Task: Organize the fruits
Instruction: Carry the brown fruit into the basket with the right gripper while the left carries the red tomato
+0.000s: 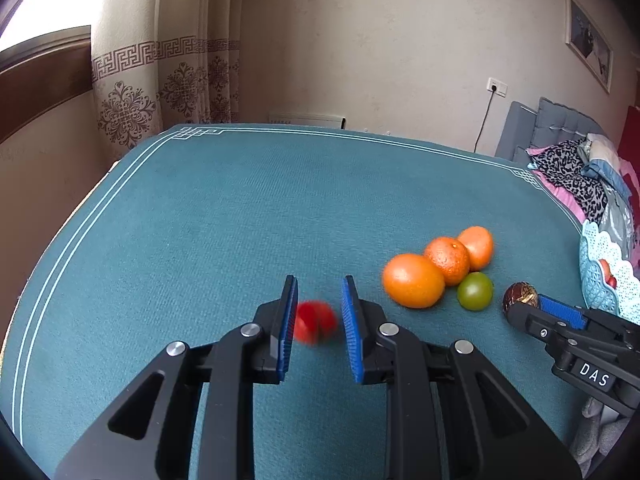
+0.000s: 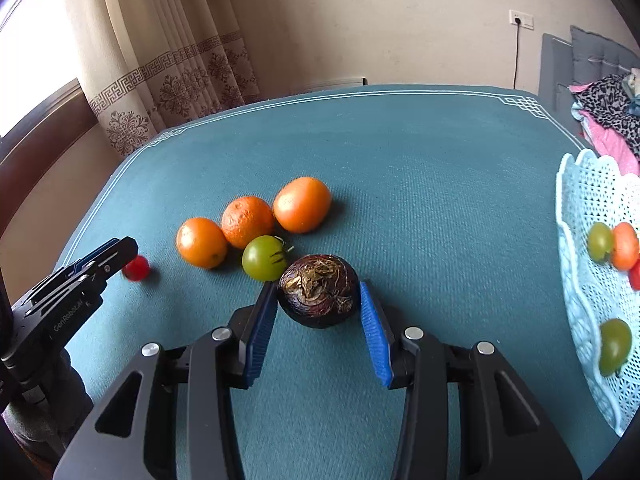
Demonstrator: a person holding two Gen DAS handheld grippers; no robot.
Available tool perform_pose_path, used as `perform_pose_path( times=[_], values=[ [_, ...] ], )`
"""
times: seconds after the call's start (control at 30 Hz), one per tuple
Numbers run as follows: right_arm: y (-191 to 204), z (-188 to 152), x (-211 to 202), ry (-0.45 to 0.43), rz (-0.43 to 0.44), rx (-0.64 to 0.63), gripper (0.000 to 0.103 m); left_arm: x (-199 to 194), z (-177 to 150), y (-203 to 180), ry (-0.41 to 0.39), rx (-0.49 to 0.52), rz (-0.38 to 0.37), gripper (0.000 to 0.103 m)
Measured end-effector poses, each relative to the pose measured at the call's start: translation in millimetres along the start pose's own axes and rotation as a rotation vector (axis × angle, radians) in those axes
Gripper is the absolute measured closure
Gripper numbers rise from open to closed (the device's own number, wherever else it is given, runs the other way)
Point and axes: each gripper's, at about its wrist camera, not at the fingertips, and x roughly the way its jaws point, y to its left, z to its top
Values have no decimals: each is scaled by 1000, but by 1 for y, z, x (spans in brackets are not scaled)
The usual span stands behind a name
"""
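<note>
Pale blue lattice plastic basket (image 2: 576,216) already holds approx 4 small fruits. Left of it, on teal worktop (image 2: 420,160), 3 oranges + green tomato (image 2: 263,258) wait. Left gripper (image 1: 318,312) jaws apart round small red fruit (image 1: 315,322); right gripper (image 2: 319,304) jaws wide, flanking dark round fruit (image 2: 319,290), grip unclear.

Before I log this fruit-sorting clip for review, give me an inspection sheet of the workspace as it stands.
Surface: teal cloth with white border lines, flat.
Job's things: three oranges and a green fruit clustered, touching; small red fruit apart on the left, blurred; dark brown fruit; pale blue lattice basket at the right edge, already holding green and orange-red fruit.
Clutter: nothing seen on the cloth.
Grippers: left gripper open, fingers either side of the red fruit; right gripper open around the dark fruit; contact cannot be judged.
Cables: black cord plugged into the wall socket.
Surroundings: patterned curtain, window, framed picture, bed with clothes.
</note>
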Motion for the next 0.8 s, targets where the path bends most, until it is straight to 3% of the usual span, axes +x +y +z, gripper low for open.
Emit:
perform_pose_path(
  times=[0.57,0.73,0.8],
  values=[
    [-17,-9,-72,-133,-66,21,60,-19,-15,-10,-2,29,-55,80],
    [-35,-16,-102,-201,-132,40,60,-30,-31,-5,43,-5,-128,79],
    [-51,-21,-112,-223,-165,78,60,-38,-38,-8,50,8,-150,74]
  ],
)
